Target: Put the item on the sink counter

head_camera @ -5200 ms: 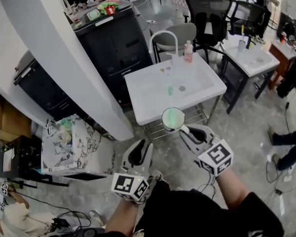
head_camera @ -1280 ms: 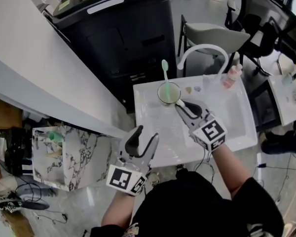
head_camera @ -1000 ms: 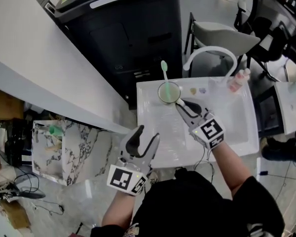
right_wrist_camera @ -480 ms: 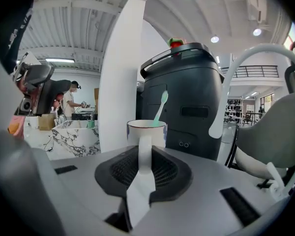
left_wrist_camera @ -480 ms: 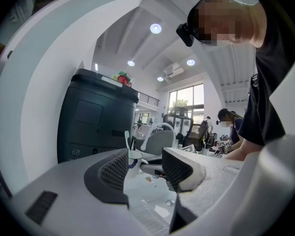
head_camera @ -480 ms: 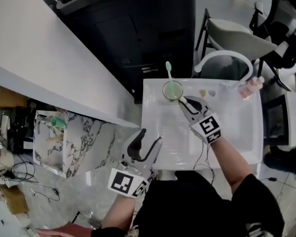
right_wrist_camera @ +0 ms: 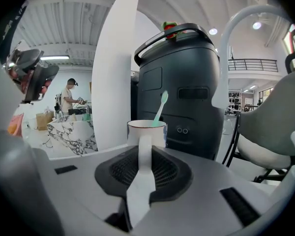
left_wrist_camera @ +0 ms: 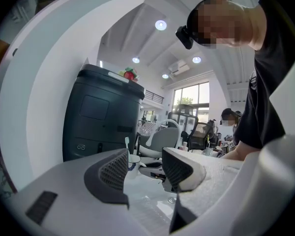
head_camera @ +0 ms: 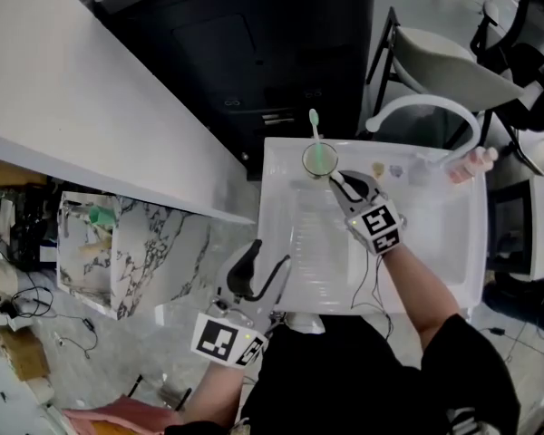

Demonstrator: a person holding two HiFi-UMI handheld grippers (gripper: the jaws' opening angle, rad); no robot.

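Lower than a second ago, our right claw (head_camera: 338,180), clamped on the cup (head_camera: 319,159), has brought it to the sink surface's (head_camera: 277,234) 11 o'clock corner; we judge release is next. Left claw (head_camera: 259,277) hangs apart, empty.

Head view steeply overhead — gripper views low, close — mug (head_camera: 319,159) apparently shared.

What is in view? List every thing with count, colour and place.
sink: one, white, centre
cup: one, white, sink's back-left corner
toothbrush: one, green, standing in cup
faucet: one, white, arched behind sink
bottle: one, pink, sink's back-right corner
cabinet: one, dark, behind sink
chair: one, grey, behind faucet
marbled box: one, white and black, far left
right gripper: one, shut on cup's handle
left gripper: one, open, empty, by sink's front-left edge
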